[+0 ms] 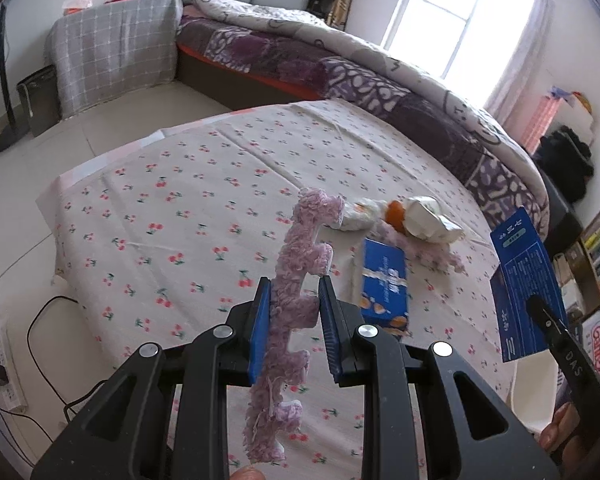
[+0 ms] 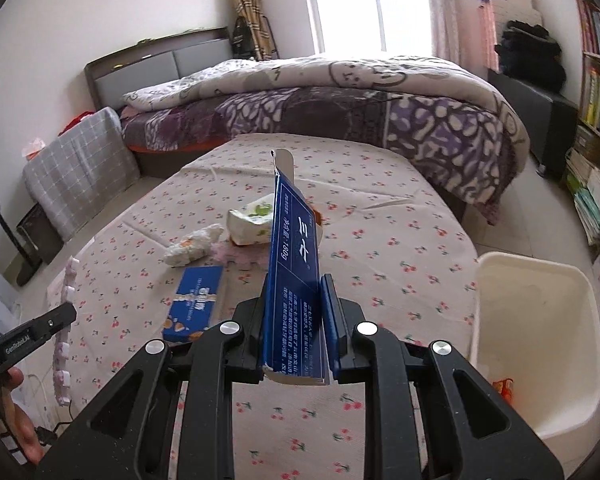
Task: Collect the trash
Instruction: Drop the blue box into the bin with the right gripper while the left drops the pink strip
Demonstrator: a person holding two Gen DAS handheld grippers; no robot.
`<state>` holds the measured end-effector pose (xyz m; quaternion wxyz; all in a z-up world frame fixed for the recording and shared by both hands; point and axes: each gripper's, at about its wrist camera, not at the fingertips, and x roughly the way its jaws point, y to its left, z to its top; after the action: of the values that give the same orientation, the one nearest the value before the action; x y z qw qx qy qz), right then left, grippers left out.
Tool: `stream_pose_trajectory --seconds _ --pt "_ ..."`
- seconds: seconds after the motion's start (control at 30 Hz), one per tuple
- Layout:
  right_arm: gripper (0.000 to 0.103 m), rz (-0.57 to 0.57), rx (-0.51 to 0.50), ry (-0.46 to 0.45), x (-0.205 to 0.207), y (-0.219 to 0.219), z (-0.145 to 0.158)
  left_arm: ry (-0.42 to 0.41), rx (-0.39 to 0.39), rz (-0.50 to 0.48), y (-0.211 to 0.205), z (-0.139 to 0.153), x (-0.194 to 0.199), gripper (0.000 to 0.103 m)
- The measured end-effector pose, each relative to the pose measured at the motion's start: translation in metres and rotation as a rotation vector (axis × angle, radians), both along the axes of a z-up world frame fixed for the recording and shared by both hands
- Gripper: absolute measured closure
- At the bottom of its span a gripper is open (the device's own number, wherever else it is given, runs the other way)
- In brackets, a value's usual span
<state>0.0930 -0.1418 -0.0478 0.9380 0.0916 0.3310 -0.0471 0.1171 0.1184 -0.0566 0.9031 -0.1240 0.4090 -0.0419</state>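
My left gripper (image 1: 296, 284) is shut on a purple fuzzy toothed strip (image 1: 296, 280), held upright above the cherry-print tablecloth (image 1: 160, 220). My right gripper (image 2: 296, 284) is shut on a flattened dark blue carton (image 2: 296, 264), also upright over the table. Lying on the cloth are a blue box (image 2: 194, 304), a crumpled tissue (image 2: 194, 246), a white and green pack (image 2: 252, 220) and an orange scrap (image 1: 396, 212). A white bin (image 2: 540, 320) stands at the table's right edge, just right of the right gripper. In the right wrist view, the left gripper (image 2: 66, 316) and its strip (image 2: 65, 356) show at the far left.
A pink fuzzy piece (image 2: 236, 254) lies beside the tissue. The bin holds an orange bit (image 2: 502, 386). A bed (image 2: 340, 112) runs behind the table and bookshelves (image 2: 596, 120) line the right wall. A power strip with cables (image 1: 0, 360) lies on the floor at left.
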Motion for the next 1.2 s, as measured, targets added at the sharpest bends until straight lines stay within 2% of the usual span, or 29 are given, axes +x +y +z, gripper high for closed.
stream_pose_trajectory --seconds 0.67,0.93,1.07,1.2 --pt "0.082 -0.237 0.044 0.016 -0.049 -0.098 -0.012 -0.004 0.045 -0.183 -0.091 0.005 -0.014 0.078" --pt "0.081 -0.373 0.049 0.08 -0.068 -0.146 -0.026 0.004 0.073 -0.286 -0.139 0.003 -0.02 0.078" --pt "0.078 -0.446 0.062 0.116 -0.078 -0.171 -0.035 0.007 0.089 -0.334 -0.164 0.003 -0.022 0.078" --pt "0.069 -0.531 0.051 0.15 -0.088 -0.192 -0.04 0.005 0.101 -0.392 -0.193 0.006 -0.022 0.078"
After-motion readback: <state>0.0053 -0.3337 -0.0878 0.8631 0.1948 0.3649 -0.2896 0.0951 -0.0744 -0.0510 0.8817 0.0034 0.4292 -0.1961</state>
